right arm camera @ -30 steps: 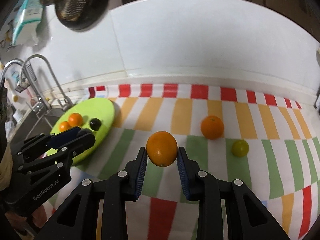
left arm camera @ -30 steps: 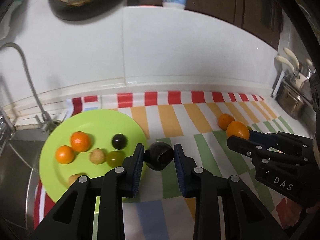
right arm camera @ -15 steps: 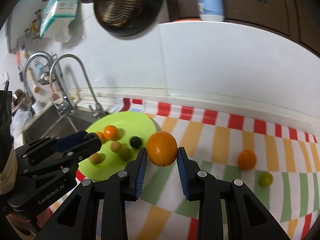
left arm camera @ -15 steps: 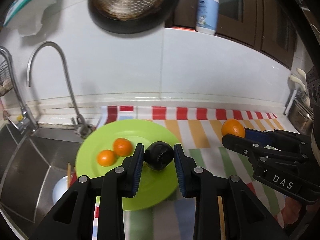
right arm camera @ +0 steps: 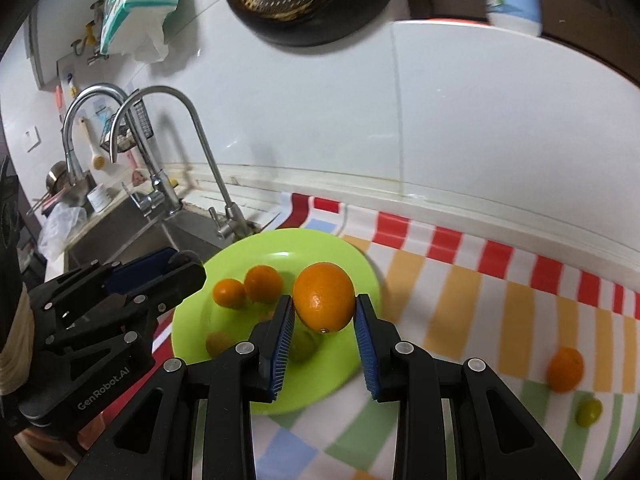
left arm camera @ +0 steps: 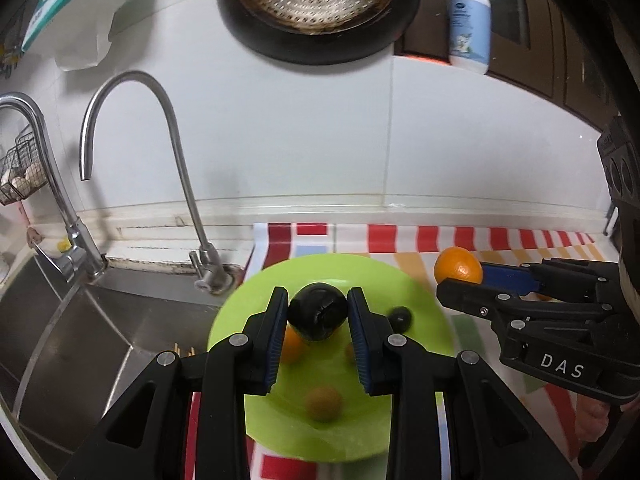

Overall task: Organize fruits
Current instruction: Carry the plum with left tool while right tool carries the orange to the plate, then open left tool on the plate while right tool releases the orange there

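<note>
Carrying two fruits above the green plate (left arm camera: pixel 424 292), ready to set down.
Left wrist view: the left gripper (left arm camera: pixel 318 316) is pinching a dark fruit (left arm camera: pixel 318 317) over the plate's far half; lowering it onto bare green would avoid the fruits already there. Right wrist view: the right gripper (right arm camera: pixel 324 314) is clamping an orange (right arm camera: pixel 324 297) over the plate's right side; an orange fruit (right arm camera: pixel 565 369) and a green one (right arm camera: pixel 589 411) are lying far right on the striped cloth (right arm camera: pixel 480 304).

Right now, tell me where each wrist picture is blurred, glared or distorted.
Left wrist view: the fruit on the green plate is smeared soft, the held dark fruit is sharp, and the faucet bows from fisheye. Right wrist view: the striped cloth streaks with motion, the plate shows a glare spot, and the held orange is crisp.
</note>
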`<state>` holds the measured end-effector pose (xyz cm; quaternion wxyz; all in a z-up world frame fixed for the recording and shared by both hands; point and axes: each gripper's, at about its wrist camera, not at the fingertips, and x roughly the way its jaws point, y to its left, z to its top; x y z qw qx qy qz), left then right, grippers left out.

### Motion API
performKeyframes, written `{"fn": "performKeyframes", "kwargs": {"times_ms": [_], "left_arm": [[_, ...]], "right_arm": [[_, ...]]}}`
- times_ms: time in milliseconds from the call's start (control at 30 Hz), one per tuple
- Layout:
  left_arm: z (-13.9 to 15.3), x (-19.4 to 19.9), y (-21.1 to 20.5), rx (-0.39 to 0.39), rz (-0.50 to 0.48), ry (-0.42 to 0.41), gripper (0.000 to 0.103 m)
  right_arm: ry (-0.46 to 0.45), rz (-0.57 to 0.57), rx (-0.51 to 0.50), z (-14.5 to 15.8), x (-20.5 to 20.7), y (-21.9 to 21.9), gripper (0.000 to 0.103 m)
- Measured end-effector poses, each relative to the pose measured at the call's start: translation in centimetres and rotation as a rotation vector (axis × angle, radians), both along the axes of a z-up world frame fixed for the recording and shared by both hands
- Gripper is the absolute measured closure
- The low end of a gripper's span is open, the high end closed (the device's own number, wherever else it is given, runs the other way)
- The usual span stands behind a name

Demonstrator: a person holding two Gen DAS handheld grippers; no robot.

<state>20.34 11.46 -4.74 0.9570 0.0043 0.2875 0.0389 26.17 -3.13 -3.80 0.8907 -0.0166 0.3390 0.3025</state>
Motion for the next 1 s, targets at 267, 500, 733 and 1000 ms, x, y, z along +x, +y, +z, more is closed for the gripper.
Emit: {"fn": "performKeyframes", "kwargs": {"times_ms": [267, 500, 733, 1000], "left_arm": [[-2.3, 3.4, 2.5, 0.015, 0.019, 0.052, 0.073], [-3.6, 5.0, 3.5, 0.013, 0.024, 0.079, 0.073], [-4.2, 5.4, 3.6, 0.004, 0.019, 0.095, 0.061], [-2.6, 3.3, 2.9, 0.019, 0.029, 0.058, 0.058]], "right_arm": [[0.026, 0.04, -0.023, -1.8, 2.6, 3.1, 0.071], [0.053, 0.045, -0.031, -3.0, 4.2, 4.4, 0.071], [0.075, 0.032, -0.032, -3.6, 5.0, 4.6, 0.069], [0.006, 0.001, -0.03, -2.0, 3.4, 3.3, 0.061]]}}
